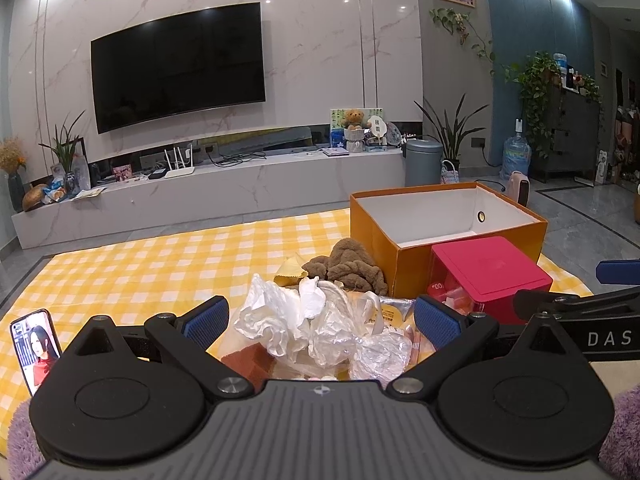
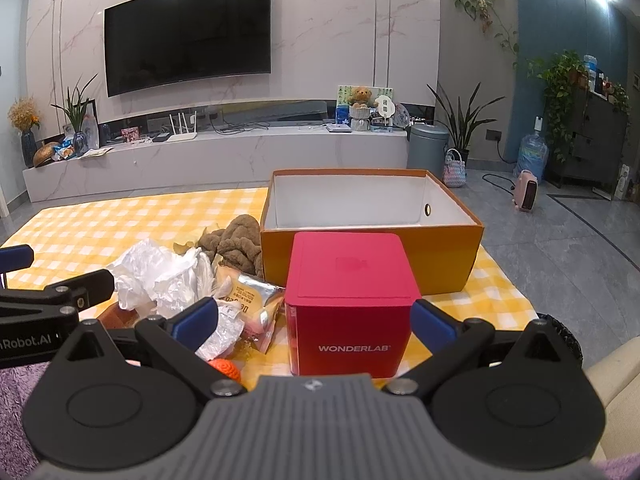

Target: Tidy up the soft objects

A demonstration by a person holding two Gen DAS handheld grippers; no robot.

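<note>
We hold both claws wide open and empty above the near edge of the surface, which is covered by a yellow checked cloth [image 1: 160,256]. Our left claw [image 1: 320,320] hangs over a heap of crumpled white plastic bags [image 1: 280,312] and snack wrappers [image 2: 248,300], with a brown sponge-like block [image 1: 248,360] at the near side of the heap. Just behind the heap lies a brown plush toy [image 1: 348,264], touching the side of an open orange box [image 2: 372,240]. Our right claw [image 2: 314,322] frames a red cube box [image 2: 348,312] marked WONDERLAB, which stands just in front of the orange box. A phone [image 1: 36,344] lies at the near left corner.
</note>
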